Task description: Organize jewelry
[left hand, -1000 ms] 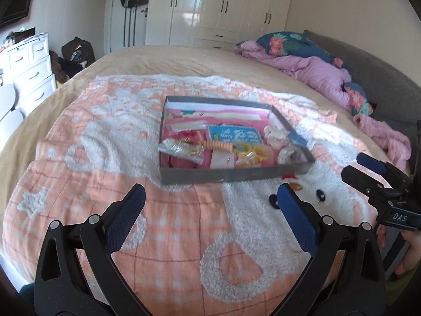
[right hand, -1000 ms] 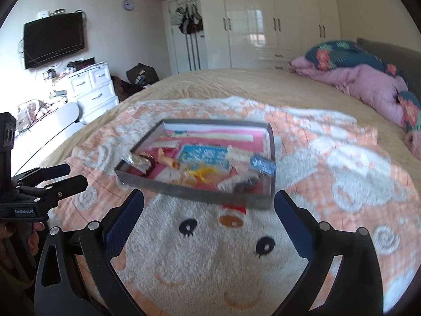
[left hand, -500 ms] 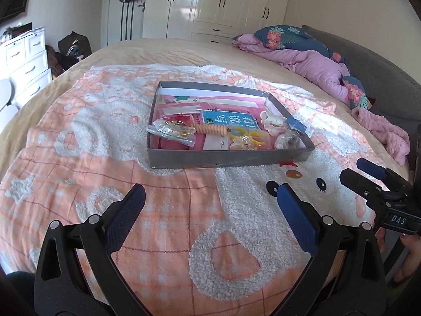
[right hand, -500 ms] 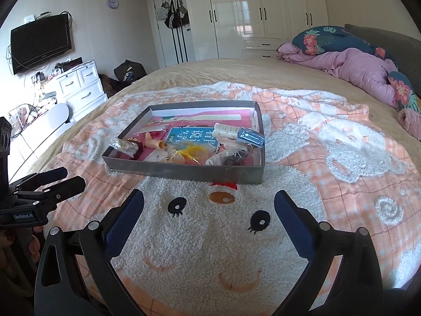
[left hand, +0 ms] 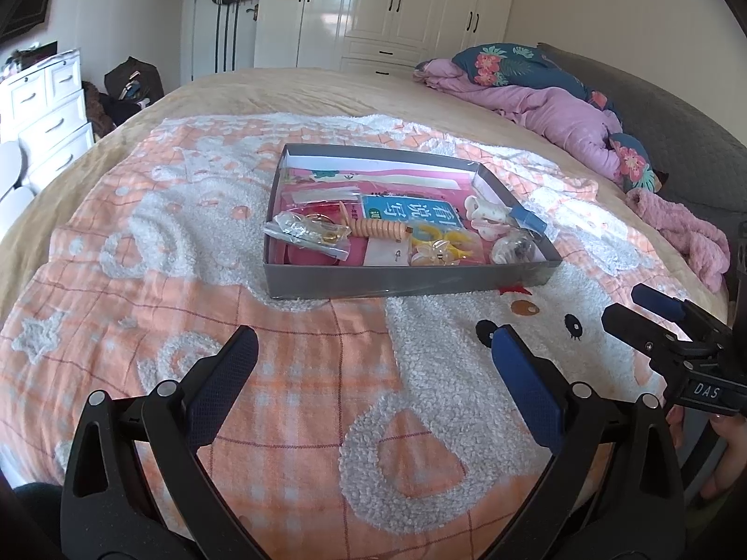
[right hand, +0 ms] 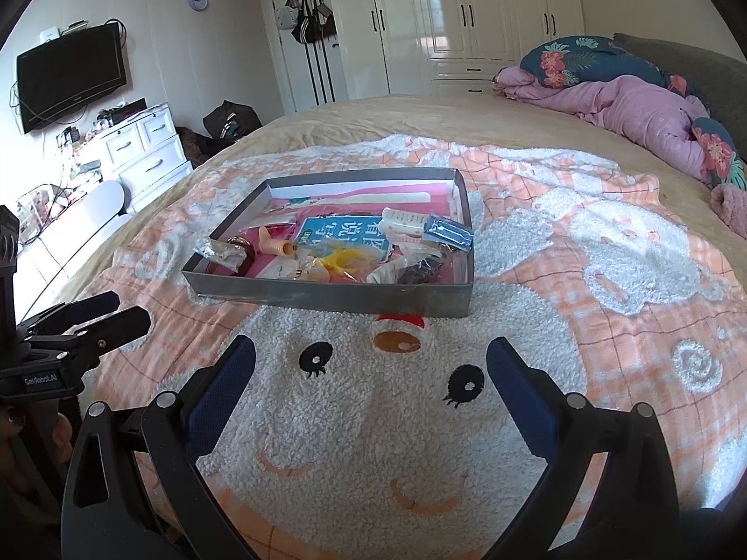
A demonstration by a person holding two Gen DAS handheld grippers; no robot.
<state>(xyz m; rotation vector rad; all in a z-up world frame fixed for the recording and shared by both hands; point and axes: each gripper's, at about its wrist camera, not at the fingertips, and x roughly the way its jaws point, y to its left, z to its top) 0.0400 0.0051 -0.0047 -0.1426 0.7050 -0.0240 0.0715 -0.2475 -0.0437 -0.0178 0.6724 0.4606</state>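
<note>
A shallow grey cardboard box [left hand: 401,281] [right hand: 327,296] lies on the bed blanket, holding mixed jewelry: a clear bag with gold rings [left hand: 310,232], an orange spiral band [left hand: 380,228], yellow hair ties [left hand: 443,237] [right hand: 345,259], a blue card [left hand: 411,210] [right hand: 343,235], a white clip [left hand: 483,214] and a bag of dark beads [right hand: 422,270]. My left gripper [left hand: 373,354] hovers open over the blanket in front of the box. My right gripper [right hand: 371,357] is also open, a little short of the box's near wall. Nothing is held between either pair of fingers.
The orange and white plush blanket [left hand: 289,373] covers the bed. A purple quilt and floral pillow [left hand: 551,93] lie at the far right. White drawers [right hand: 140,144], a wall TV [right hand: 70,74], bags on the floor [left hand: 133,88] and wardrobes [right hand: 467,14] surround the bed.
Both grippers have lowered and drawn closer to the box, which now looks larger and steadier in both views. Both stay open and nothing has been picked up.
</note>
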